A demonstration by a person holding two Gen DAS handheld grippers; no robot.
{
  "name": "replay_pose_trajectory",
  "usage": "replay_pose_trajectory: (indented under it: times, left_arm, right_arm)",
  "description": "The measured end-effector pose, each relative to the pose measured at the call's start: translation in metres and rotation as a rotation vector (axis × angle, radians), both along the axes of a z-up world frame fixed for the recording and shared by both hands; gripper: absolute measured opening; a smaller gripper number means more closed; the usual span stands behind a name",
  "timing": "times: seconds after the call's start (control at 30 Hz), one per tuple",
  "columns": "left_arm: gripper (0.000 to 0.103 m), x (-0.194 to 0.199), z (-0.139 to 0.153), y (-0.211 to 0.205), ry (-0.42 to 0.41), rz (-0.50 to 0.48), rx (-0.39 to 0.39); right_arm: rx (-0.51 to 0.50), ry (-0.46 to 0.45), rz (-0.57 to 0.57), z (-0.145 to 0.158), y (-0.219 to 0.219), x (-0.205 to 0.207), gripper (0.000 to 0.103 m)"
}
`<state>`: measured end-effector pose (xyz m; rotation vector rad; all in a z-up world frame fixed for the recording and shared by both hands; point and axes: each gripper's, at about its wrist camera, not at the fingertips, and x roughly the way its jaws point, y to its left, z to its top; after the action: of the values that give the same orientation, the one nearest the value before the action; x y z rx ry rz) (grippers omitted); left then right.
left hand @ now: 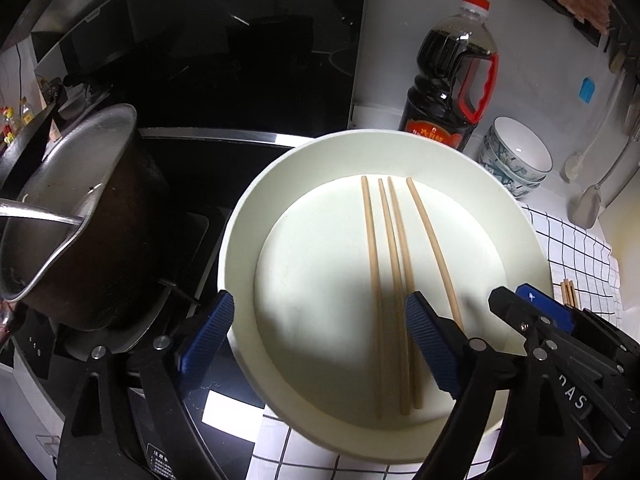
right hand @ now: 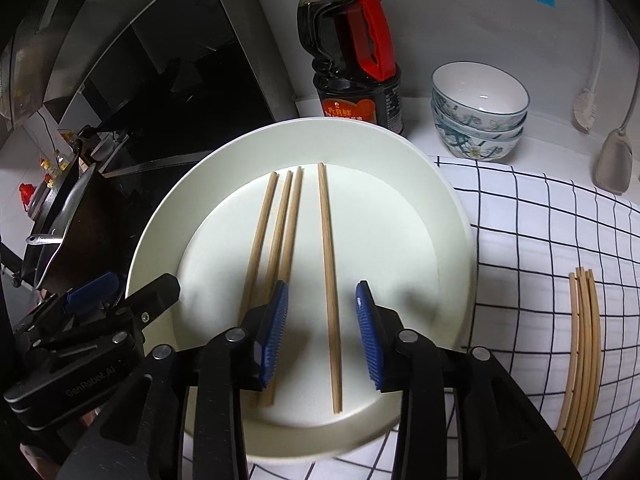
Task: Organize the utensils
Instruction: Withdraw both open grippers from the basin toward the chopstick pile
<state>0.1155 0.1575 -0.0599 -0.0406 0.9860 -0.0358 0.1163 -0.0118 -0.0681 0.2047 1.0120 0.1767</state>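
Several wooden chopsticks lie side by side on a wide white plate. My left gripper hovers over the plate's near side, open wide, with two chopsticks lying below the gap and nothing pressed. My right gripper is open above the plate; a single chopstick lies on the plate under the gap, clear of both blue pads. A bundle of paler chopsticks rests on the checked cloth to the right of the plate.
A dark soy sauce bottle stands behind the plate, with stacked floral bowls beside it. A metal pot sits on the black stove at the left. A spatula and a brush hang at the far right.
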Motion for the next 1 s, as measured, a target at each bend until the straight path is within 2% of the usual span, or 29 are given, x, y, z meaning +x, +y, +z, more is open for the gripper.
replay_pose_trajectory:
  times: [0.47, 0.63, 0.77, 1.0]
  left_arm:
    - [0.088, -0.023, 0.026, -0.012, -0.039, 0.012, -0.001]
    - [0.089, -0.036, 0.034, -0.018, -0.050, 0.020, 0.000]
    - [0.093, -0.047, 0.039, -0.026, -0.062, 0.022, 0.004]
    - [0.095, -0.061, 0.040, -0.042, -0.055, 0.024, 0.006]
  right_arm:
    - [-0.006, -0.051, -0.003, 0.024, -0.018, -0.035, 0.041]
    - [-0.006, -0.072, 0.000, 0.032, -0.028, -0.047, 0.046]
    - [-0.017, -0.097, 0.000, 0.040, -0.037, -0.059, 0.056]
    - [-0.038, -0.121, -0.001, 0.047, -0.058, -0.085, 0.061]
